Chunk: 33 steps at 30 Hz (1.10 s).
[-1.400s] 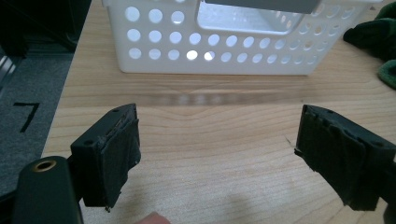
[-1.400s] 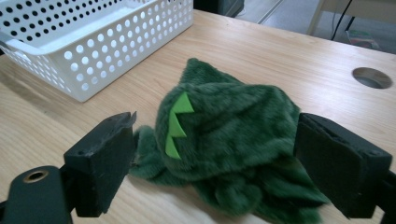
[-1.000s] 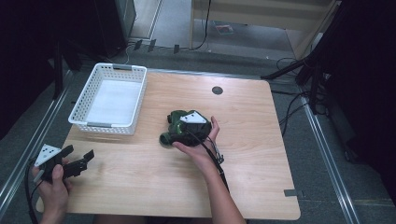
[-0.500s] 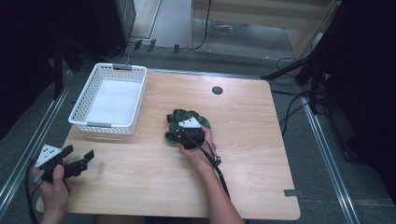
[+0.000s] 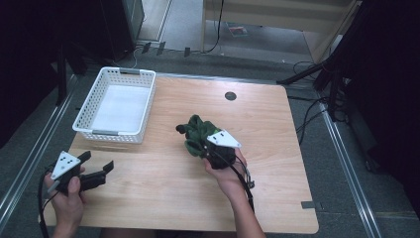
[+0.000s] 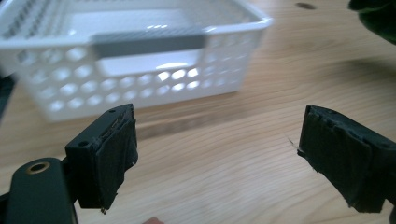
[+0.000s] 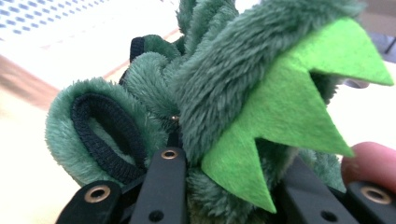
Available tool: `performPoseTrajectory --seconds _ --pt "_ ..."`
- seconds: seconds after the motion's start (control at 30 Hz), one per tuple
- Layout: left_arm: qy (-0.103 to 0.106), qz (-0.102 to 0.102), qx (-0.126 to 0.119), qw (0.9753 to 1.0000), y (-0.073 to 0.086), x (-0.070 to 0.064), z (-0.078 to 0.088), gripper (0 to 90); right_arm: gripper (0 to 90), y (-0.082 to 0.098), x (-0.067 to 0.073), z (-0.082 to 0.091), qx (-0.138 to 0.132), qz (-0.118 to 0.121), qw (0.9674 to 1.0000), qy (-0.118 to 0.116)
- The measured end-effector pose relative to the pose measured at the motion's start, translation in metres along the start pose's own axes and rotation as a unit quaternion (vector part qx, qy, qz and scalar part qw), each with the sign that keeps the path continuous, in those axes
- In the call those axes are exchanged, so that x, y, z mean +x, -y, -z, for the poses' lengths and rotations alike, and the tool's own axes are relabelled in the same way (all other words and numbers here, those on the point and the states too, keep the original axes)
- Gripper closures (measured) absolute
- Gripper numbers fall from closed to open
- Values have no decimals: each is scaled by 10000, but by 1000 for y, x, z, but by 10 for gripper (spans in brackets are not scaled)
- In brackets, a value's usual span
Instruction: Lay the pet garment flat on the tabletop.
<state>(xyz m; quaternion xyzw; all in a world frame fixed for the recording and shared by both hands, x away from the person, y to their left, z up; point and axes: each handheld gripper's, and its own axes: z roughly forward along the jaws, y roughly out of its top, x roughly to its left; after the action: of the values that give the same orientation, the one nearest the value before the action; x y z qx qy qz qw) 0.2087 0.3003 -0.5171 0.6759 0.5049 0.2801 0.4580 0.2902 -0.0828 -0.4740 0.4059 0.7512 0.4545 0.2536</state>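
Green plush filled mid-frame in the high view: the plush toy (image 5: pixel 197 134) lay on the wooden table (image 5: pixel 277 148), the right gripper (image 5: pixel 210 147) pressed into it, jaws hidden under the grey plate. At lower left the left gripper (image 5: pixel 96 167) hung with jaws apart, and the white basket (image 5: pixel 119 104) sat at upper left. The left gripper view showed both padded jaws spread wide over bare wood, the basket blurred beyond. The right gripper view showed jaws clamped on the fur, tips buried, a bright felt spike (image 7: pixel 299 112) at right.
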Motion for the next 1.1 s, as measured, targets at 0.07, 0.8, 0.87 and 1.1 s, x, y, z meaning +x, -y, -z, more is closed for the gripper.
performPoseTrajectory --seconds 0.07,0.8,0.87,1.1 --pt "254 -77 -90 9996 -13 -21 -5 114 777 7 7 23 -17 158 9998 -92" --pt "1552 -355 141 9871 -17 -100 -55 130 432 40 2 54 63 -47 9961 -884" --pt "1509 -381 179 9876 -17 -101 -57 135 412 40 0 55 97 3 9961 -878" --pt "1845 -348 472 9811 -13 -110 -71 136 274 38 -2 57 207 11 9874 -1571"
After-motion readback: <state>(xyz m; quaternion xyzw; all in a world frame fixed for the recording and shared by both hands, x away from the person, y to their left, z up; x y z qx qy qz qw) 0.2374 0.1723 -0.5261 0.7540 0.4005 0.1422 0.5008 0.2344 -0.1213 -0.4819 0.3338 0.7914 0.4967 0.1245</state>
